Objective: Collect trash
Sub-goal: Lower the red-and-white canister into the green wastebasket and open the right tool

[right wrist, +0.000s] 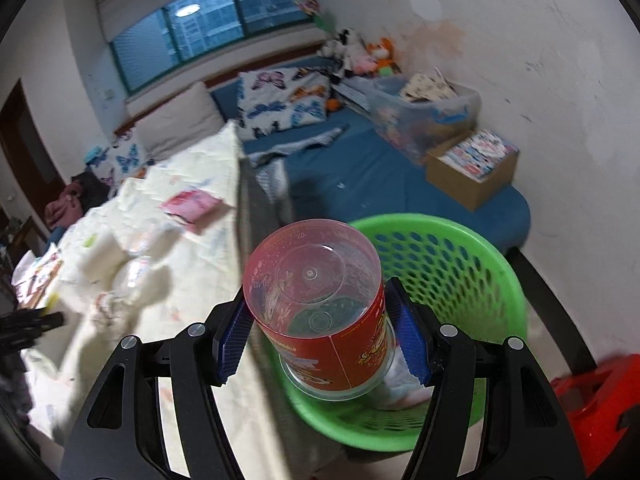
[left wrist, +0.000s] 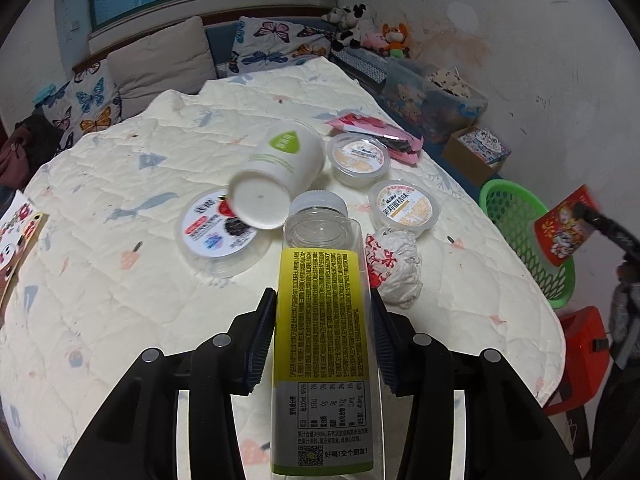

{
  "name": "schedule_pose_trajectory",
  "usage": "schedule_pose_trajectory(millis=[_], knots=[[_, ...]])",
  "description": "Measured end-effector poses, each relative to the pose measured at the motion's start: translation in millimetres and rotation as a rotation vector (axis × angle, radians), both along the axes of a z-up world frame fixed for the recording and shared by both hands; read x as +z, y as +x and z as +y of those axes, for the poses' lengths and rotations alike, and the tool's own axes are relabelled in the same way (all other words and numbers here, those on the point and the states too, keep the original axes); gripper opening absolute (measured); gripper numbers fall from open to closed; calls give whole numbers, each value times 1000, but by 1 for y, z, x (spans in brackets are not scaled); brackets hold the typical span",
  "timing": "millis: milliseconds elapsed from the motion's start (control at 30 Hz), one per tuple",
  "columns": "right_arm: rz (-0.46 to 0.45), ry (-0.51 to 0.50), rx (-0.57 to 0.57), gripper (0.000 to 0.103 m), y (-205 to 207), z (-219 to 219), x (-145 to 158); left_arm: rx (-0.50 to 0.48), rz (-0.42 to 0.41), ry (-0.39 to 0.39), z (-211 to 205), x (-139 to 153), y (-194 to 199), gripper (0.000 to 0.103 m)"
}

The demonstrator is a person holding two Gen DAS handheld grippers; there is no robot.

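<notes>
Clear glossy plastic bottle (left wrist: 320,304); quilted matt cloth cover (left wrist: 120,300).

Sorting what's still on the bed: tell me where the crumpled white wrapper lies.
Left wrist view: the crumpled white wrapper lies on the quilt, right of the yellow-labelled bottle, just below a small sealed cup.

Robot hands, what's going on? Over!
Left gripper shut on bottle. Right gripper shut on red cup over green basket. More trash on bed. Nothing in the way.
</notes>
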State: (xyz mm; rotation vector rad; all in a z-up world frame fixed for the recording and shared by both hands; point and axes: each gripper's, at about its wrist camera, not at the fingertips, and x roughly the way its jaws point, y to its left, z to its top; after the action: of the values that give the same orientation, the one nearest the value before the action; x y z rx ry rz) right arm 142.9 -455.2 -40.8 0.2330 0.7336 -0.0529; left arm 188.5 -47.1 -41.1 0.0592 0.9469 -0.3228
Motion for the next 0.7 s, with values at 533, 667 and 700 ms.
schedule_pose_trajectory(millis=[533,667,700], knots=[[136,-3,-124,65,19,-54,-67,-86,-64,-113,-8,57,-44,44],[123,-14,-138,66,17,-58,-64,-153,-75,-130,-34,67,-45,44],[117,-15,-142,66,15,-59,-62,-172,-73,-134,-43,68,-45,44]])
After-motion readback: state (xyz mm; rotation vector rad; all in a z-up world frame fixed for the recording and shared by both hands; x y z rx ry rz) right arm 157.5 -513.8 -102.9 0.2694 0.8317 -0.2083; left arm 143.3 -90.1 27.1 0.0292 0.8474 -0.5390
